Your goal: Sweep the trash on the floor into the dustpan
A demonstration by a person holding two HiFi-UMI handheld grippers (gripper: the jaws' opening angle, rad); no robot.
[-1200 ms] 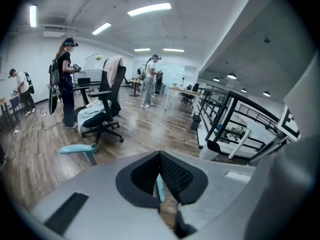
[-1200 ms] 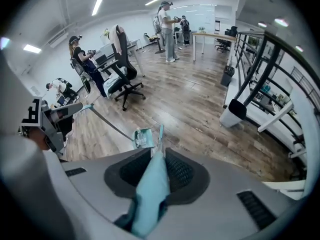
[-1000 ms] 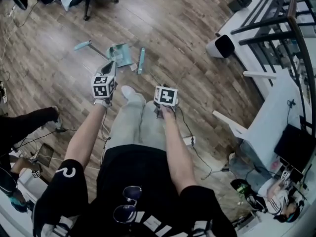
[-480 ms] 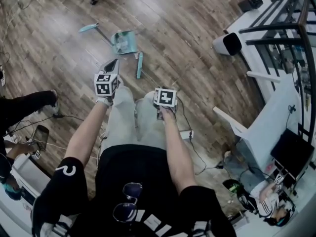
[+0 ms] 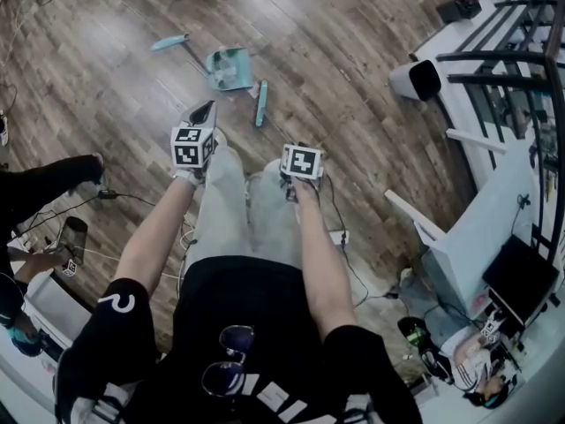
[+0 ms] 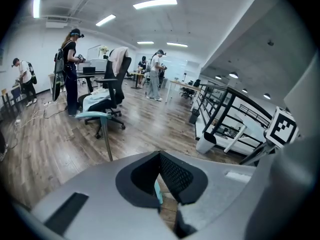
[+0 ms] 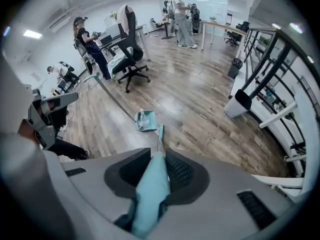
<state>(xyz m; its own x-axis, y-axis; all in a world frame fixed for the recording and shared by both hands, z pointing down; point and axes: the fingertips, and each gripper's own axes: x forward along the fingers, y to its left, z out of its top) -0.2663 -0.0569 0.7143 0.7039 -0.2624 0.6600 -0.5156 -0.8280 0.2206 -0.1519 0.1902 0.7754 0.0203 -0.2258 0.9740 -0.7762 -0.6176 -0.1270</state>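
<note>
Wood floor (image 5: 353, 104); white bin (image 5: 415, 79) (black opening) beside black railing (image 5: 494, 56); office chair (image 7: 127, 49) farther back.

The right gripper (image 7: 156, 158) has its jaws clamped on the teal handle of the broom (image 7: 150, 194). The handle runs forward and down to the wooden floor (image 7: 200, 84). The broom head rests just beside the right edge of the teal dustpan (image 7: 148, 124). A small clear item (image 7: 141, 117) lies in the pan. The dustpan's long handle slants up to the left. An office chair (image 7: 127, 54) stands beyond. A white bin (image 7: 239, 103) stands at the right.
</note>
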